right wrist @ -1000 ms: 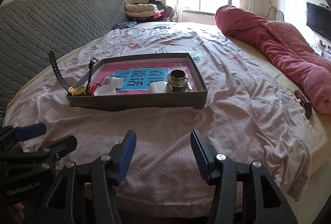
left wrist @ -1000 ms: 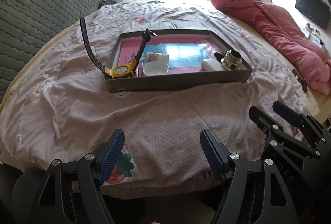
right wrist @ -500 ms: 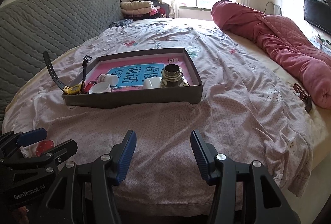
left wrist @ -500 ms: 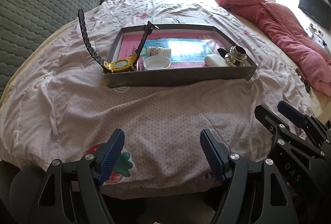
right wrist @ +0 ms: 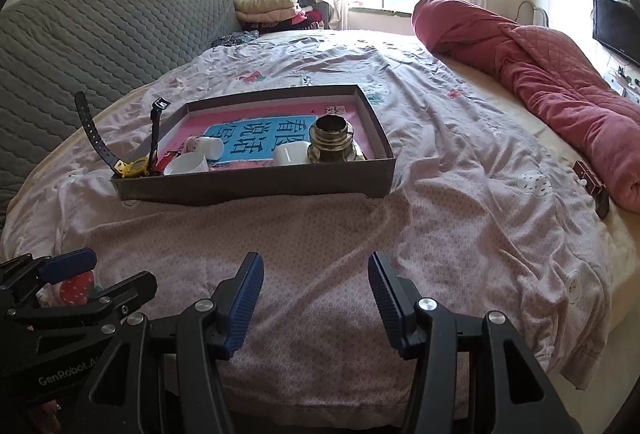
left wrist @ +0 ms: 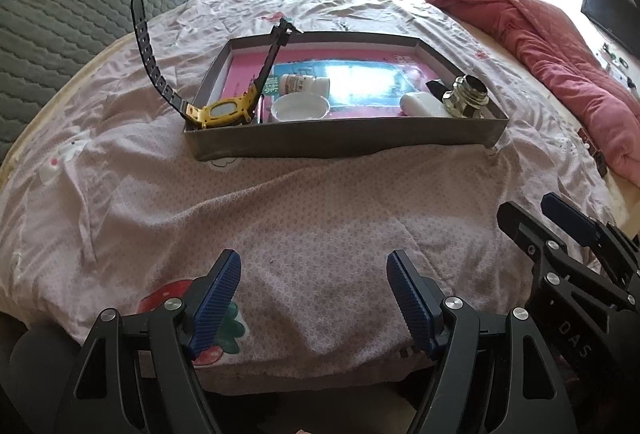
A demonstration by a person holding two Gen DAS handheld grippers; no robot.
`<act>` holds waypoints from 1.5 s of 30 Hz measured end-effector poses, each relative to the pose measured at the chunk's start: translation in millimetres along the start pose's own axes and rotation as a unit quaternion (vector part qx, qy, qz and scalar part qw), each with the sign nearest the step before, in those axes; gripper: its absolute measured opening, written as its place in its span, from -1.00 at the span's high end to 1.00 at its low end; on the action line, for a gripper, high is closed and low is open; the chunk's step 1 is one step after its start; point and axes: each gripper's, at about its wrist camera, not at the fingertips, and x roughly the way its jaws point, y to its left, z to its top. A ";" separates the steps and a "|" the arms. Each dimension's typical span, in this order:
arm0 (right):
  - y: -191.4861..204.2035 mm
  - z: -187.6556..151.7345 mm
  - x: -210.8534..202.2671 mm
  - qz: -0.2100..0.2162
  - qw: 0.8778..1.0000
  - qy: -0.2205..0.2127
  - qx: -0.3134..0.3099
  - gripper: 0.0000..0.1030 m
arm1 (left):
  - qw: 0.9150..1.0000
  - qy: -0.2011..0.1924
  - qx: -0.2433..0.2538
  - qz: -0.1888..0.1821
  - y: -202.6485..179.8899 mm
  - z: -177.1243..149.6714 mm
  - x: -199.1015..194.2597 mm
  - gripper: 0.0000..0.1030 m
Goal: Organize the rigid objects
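Both grippers, left and right, low over the near edge of the bed, jaws apart and holding nothing. Ahead on the bedspread, well apart from both, a shallow box with a yellow watch propped in its left corner. Alongside it a white bowl, a pill bottle and a metal jar.

Small dark item behind white case half hidden, bottle label unreadable

Right tongs gape above the bedspread; tray holds perhaps a lamp burner.
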 end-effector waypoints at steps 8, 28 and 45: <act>2.9 0.8 1.6 -0.001 1.000 0.001 -0.007 -0.05 | 1.000 0.003 -0.011 0.003 6.8 1.6 2.9 -0.49; 5.1 -0.7 -0.2 -0.004 1.000 0.000 -0.016 -0.05 | 1.000 0.002 -0.007 0.009 7.2 1.5 0.8 -0.49; 7.9 -0.1 0.2 -0.012 1.000 0.000 -0.021 -0.05 | 1.000 0.005 -0.007 0.008 8.9 0.7 0.7 -0.49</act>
